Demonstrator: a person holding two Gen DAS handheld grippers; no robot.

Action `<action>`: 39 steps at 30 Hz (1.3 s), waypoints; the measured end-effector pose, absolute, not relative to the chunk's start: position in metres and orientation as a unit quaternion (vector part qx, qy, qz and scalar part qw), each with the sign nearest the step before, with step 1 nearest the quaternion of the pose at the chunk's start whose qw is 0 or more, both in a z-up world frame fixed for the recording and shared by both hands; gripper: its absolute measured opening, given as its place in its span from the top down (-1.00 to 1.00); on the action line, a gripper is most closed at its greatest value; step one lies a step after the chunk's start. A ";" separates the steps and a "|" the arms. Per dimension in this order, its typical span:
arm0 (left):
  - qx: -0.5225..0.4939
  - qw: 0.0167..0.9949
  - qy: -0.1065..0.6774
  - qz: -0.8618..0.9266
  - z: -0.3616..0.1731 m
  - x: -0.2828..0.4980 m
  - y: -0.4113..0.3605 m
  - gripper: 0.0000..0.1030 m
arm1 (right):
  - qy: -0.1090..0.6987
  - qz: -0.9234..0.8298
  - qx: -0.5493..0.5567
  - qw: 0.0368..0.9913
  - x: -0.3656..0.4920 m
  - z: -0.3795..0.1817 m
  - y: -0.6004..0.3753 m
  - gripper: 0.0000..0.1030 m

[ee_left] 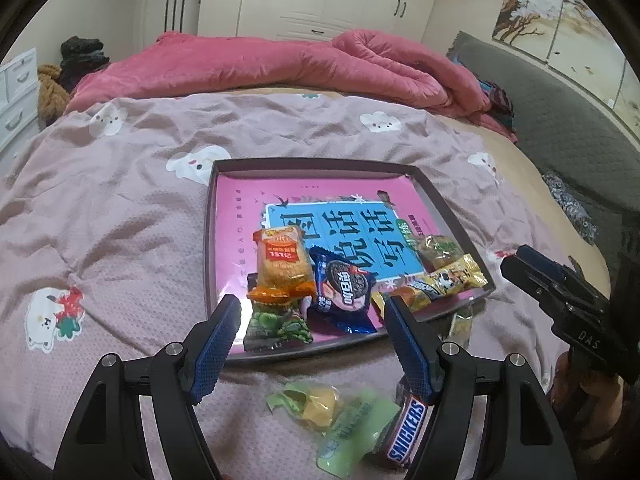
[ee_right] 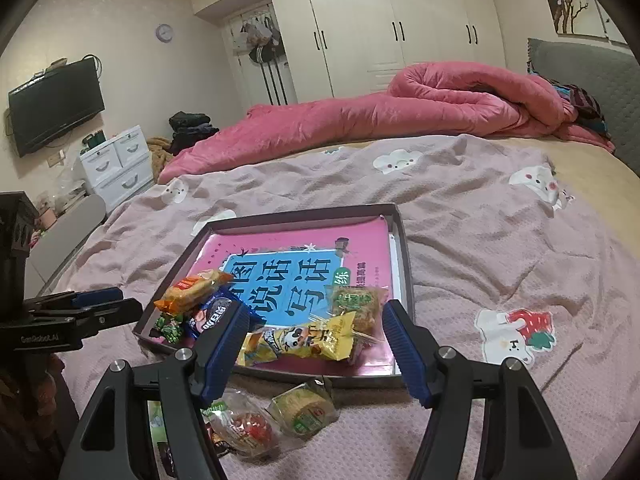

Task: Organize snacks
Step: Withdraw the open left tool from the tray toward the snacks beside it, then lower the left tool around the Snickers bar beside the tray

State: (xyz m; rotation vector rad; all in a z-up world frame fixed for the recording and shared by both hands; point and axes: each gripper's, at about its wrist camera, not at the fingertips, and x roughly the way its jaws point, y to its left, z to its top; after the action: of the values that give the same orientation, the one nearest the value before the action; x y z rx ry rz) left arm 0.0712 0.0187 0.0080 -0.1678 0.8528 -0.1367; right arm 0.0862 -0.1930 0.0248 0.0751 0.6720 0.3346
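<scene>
**Both jaws spread over a half-filled tray**

Nearest to me, my left jaws stand spread with nothing between the blue ribbed pads. Just under them on the bed lie a brown Snickers bar and a pale green wrapper with something yellow inside; only my left view shows these two. My right jaws are also spread and grip nothing. Below them, only my right view shows a clear packet with a red sweet and a clear-wrapped cake with a green label, both on the bed just short of the tray's near edge.

Next comes the dark shallow tray, square-cornered, with a glossy pink and blue book lying flat in it. Along its near edge sit the snacks: an orange cracker pack resting on a green crinkled packet, a blue cookie pack beside them, then a yellow cow-print pack and a clear packet of brownish pieces toward the near right corner. My right pad hides part of the blue pack in the right view.

Beyond lies the pink dotted bedspread with cartoon animals, a rumpled plush red quilt at the far edge, and white wardrobes.
</scene>
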 end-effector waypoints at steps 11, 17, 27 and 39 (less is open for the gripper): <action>-0.068 0.900 0.424 -0.077 0.007 0.059 0.012 -0.46 | 0.331 0.166 0.034 0.928 0.078 0.029 -0.194 -0.34; -0.055 0.895 0.435 -0.086 0.003 0.053 0.007 -0.46 | 0.336 0.177 0.030 0.925 0.073 0.031 -0.191 -0.34; -0.046 0.882 0.458 -0.095 -0.006 0.037 0.002 -0.46 | 0.361 0.224 0.001 0.905 0.061 0.025 -0.170 -0.34; -0.037 0.871 0.479 -0.103 -0.014 0.029 -0.002 -0.46 | 0.392 0.241 -0.027 0.887 0.052 0.015 -0.156 -0.34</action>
State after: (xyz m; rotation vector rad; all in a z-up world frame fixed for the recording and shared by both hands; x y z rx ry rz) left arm 0.0290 -0.0020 -0.0140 -0.0782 1.0020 -0.2154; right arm 0.0518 -0.1557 0.0151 -0.0569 0.8149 0.5013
